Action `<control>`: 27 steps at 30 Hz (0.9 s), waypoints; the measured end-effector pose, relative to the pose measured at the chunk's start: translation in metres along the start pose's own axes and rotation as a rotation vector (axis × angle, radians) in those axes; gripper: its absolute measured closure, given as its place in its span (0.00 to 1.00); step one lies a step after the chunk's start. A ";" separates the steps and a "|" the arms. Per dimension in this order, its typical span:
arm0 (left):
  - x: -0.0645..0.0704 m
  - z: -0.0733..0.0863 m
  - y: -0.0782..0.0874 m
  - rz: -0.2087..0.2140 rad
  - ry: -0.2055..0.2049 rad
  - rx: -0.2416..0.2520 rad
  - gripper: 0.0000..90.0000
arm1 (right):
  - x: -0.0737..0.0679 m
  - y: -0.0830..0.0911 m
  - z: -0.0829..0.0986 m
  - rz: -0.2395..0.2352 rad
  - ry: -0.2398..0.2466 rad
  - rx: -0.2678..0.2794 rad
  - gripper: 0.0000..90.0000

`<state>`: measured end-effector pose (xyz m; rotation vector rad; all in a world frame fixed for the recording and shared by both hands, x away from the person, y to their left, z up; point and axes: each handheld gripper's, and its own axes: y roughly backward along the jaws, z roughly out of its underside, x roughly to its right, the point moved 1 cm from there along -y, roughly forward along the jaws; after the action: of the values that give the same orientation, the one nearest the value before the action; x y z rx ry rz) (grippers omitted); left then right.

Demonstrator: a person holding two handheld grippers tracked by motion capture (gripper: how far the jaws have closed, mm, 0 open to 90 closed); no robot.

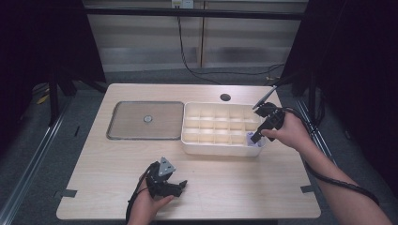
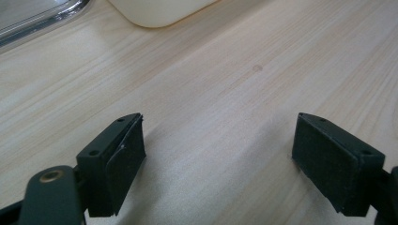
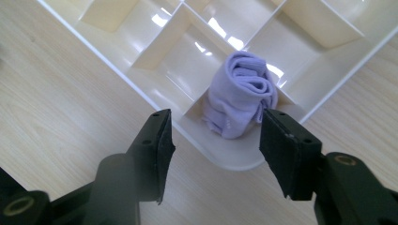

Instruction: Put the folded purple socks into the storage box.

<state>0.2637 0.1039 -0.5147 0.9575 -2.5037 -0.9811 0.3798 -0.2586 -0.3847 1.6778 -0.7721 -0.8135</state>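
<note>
rolled lilac sock [image 3: 241, 93] sitting in the near right corner compartment of the cream divided organiser [image 1: 189, 140], bundled tight, leaning against the compartment's walls. right gripper [image 3: 213, 140] hovering just above and beside that corner, jaws spread wide with nothing between them, apart from the cloth as far as the right gripper view tells. seen from the high view, right gripper [image 1: 259, 133] held over the organiser's near right end, a faint patch of lilac just under it. left gripper [image 1: 170, 186] resting low on the desk [image 1: 234, 183] near the front edge, well apart from the organiser, jaws likewise wide and empty, bare wood between them in the left gripper view. shallow metal tray [image 1: 123, 133] lying to the left of the organiser, a small round thing [image 1: 148, 119] at its middle, too small to identify. judged from this: sock looks placed, so the stowing step appears done or nearly so. remaining compartments all empty, and no other socks to be seen on the desk.
</note>
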 end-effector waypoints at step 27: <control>-0.001 0.000 0.000 0.002 -0.010 -0.006 0.19 | -0.042 -0.009 0.022 -0.055 0.142 0.013 0.40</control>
<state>0.2640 0.1046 -0.5143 0.9509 -2.5079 -0.9951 0.3392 -0.2333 -0.3917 1.7549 -0.6367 -0.7199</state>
